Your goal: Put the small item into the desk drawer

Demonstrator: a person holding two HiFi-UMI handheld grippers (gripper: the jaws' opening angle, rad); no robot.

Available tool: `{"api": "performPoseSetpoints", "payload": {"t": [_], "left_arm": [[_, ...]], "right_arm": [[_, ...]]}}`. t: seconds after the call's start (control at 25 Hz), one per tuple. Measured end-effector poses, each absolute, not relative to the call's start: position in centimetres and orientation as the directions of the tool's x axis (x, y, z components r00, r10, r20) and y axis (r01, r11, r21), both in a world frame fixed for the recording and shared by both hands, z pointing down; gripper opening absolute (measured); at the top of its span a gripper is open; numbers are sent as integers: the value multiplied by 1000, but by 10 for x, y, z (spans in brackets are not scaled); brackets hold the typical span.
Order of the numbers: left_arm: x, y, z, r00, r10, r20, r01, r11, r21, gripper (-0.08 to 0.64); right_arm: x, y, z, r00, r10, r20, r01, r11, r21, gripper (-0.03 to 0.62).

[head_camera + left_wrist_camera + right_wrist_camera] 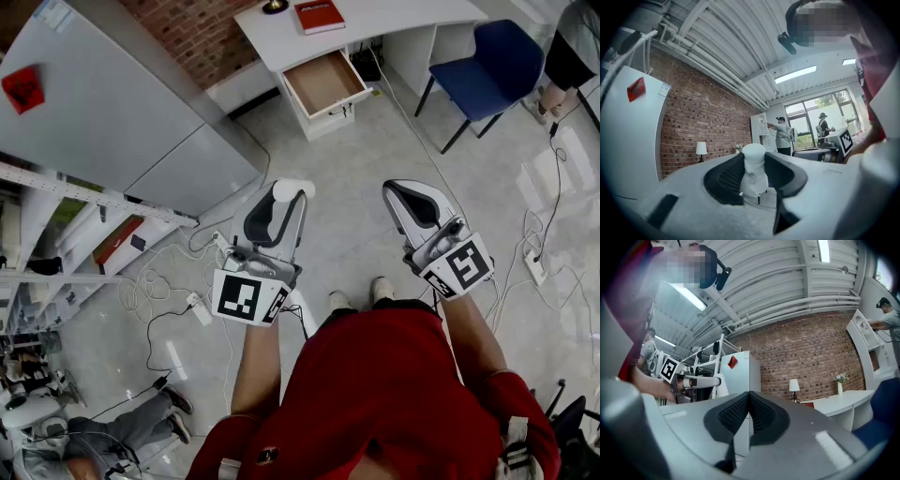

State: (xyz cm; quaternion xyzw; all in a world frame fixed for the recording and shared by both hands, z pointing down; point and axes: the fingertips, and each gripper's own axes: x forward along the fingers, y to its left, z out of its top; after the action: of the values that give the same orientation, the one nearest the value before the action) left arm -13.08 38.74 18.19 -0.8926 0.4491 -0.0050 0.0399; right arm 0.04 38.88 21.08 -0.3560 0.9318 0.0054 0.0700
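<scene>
Left claw (pixel 754 158) pinches white item (pixel 753 177) lengthwise, rounded end outward.

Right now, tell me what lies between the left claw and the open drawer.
Only bare floor, seen in the head view; the left claw holds a small white item.

White item (pixel 753 171) between left jaws, black ribbed pads (pixel 726 180), black-white checked marker cube (pixel 246 297), red book (pixel 319 16), white desk (pixel 394 14), blue chair (pixel 487 56), red-brown brick wall (pixel 703 117).
</scene>
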Motion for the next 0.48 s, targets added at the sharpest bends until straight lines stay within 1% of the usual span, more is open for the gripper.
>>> {"api": "performPoseSetpoints", "payload": {"t": [0.48], "left_arm": [[-109, 373, 185, 583, -813, -10, -811, -581, -72, 137]], "right_arm": [[25, 382, 212, -745, -647, -162, -647, 760, -60, 12]]}}
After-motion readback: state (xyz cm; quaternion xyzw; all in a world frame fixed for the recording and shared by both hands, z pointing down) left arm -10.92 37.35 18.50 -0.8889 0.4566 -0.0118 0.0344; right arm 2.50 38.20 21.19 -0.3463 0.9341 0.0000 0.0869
